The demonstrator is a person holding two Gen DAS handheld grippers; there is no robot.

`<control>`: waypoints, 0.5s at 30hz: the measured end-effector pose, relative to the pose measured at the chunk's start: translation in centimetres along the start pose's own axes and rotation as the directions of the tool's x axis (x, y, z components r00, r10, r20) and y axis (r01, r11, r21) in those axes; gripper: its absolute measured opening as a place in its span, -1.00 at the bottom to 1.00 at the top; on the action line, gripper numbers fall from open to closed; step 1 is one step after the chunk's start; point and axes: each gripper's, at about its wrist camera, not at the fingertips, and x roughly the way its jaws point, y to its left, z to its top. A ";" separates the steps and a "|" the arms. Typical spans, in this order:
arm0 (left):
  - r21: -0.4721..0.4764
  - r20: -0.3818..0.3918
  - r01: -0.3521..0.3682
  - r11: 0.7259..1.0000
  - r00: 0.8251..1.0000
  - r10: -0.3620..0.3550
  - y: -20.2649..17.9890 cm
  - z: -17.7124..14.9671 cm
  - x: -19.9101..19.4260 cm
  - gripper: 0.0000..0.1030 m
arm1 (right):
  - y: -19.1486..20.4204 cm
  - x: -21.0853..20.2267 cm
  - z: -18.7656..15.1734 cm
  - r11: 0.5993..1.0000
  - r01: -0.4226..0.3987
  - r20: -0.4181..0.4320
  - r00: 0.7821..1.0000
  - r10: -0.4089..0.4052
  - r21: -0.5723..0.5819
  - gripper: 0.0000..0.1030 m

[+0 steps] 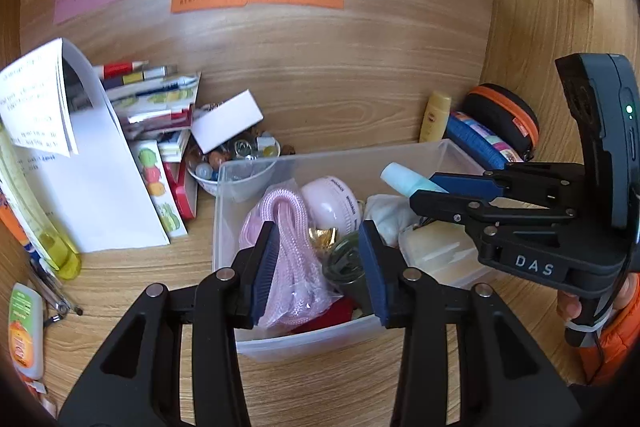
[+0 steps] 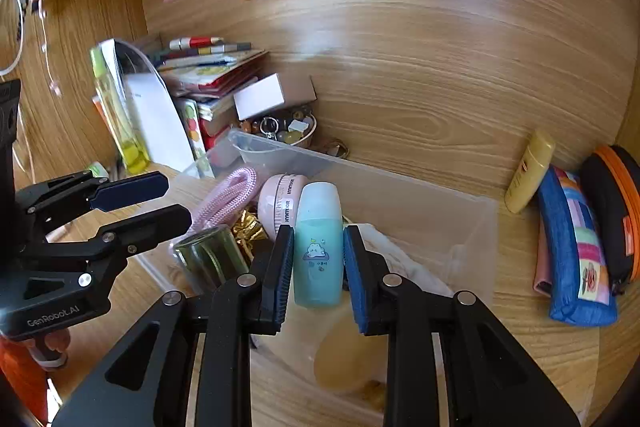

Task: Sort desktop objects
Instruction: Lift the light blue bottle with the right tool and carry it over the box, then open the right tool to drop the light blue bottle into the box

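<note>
The wooden desk (image 1: 328, 379) sits in a grained alcove, and its clutter is pushed back against the walls – presumably to keep the middle free for sorting.

The clear plastic bin (image 2: 460, 227) stands in that middle as the collecting point. It is thin-walled, translucent and rectangular, already crowded with soft and hard items.

The left gripper (image 1: 316, 267) hovers over the bin's near edge, its 2 ribbed blue pads apart with nothing pinched between them. Behind the gap lies the pink cord (image 1: 288, 227), a braided loop in a crinkled clear bag, probably dropped in as it came.

The right gripper (image 2: 318, 267) is clamped on the turquoise bottle (image 2: 319, 247), a smooth, matte plastic bottle with rounded shoulders, a paler cap and a small cartoon print. The pads press its 2 flat sides, which I judge gives the steadiest hold. It hangs above the bin's contents, not yet set down – so the drop seems the step in hand.
</note>
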 end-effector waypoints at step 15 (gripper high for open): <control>0.001 0.008 -0.019 1.000 1.000 0.019 0.7 -0.3 -1.0 0.30 | 1.4 -0.8 -0.2 0.995 0.061 0.043 0.997 -0.058 -0.075 -0.21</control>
